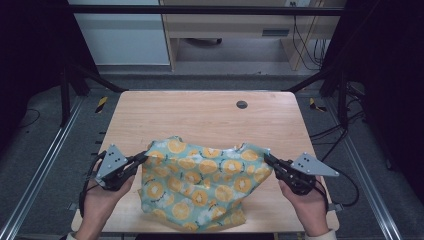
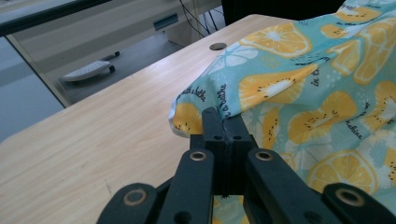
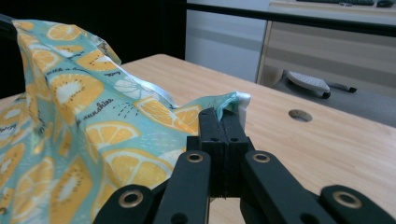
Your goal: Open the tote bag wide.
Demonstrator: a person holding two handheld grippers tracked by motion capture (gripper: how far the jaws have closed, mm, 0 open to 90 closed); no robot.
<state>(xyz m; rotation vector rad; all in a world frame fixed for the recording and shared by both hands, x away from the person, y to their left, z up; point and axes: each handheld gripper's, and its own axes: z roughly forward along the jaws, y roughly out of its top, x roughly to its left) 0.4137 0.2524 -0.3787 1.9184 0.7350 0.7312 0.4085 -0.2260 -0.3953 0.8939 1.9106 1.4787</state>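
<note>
We pinch cloth (image 1: 202,182) both ends: left gripper (image 1: 143,158) jaws clamped at 9 o'clock corner, right gripper (image 1: 267,159) jaws clamped at 3 o'clock.

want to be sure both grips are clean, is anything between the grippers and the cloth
Nothing visible. The left gripper and the right gripper each have their jaws shut directly on an edge of the cloth, which lies on the table.

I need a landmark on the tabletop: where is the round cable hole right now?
In the high view the round cable hole sits in the table toward the far edge, right of centre, beyond the fruit-print cloth and apart from it.
</note>
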